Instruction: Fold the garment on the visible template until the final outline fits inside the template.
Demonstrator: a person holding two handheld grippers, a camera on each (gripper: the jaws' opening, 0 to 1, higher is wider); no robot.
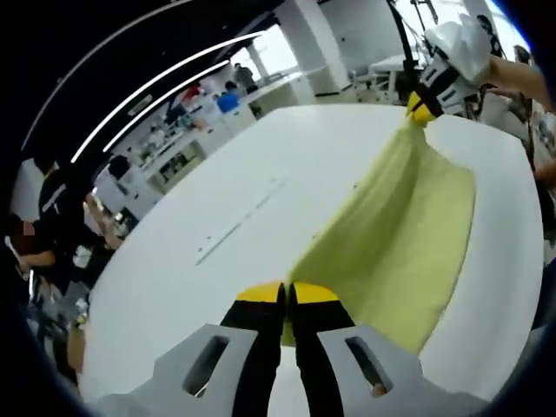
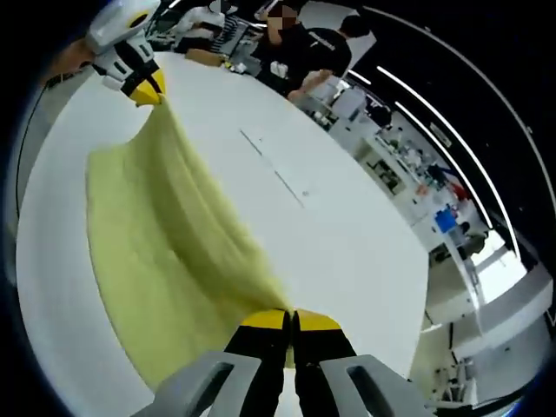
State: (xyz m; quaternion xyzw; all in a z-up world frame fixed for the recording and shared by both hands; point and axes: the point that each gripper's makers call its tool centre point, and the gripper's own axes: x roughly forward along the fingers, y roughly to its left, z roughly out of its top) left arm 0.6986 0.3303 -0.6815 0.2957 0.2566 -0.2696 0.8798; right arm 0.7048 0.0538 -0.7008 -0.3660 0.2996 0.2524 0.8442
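- the left claw [image 1: 287,294] has its yellow-tipped jaws pressed together on one end of the yellow garment [image 1: 408,234], with cloth pinched between them right at the tips.
- the right claw [image 2: 291,321] is clamped the same way on the opposite end; it shows far ahead of the left claw, at the other end of the cloth, and the left claw shows likewise in the right gripper view.
- the held edge runs as a raised, gathered ridge from one claw to the other, while the rest of the garment drapes down from it and spreads onto the white table [image 1: 261,156] to one side. this looks like a lift of one edge so it can be carried over the part lying flat, making a fold.
- holding both ends at once probably keeps the edge taut and straight, so the fold line lands even.
- the garment lies wholly on the table, near the side closest to the claws' common line, well clear of the far edge.
- a faint line [image 2: 274,165] on the table lies beyond the cloth; i cannot tell whether it belongs to the template.
- no container is on the table; shelves and clutter with people stand beyond it.
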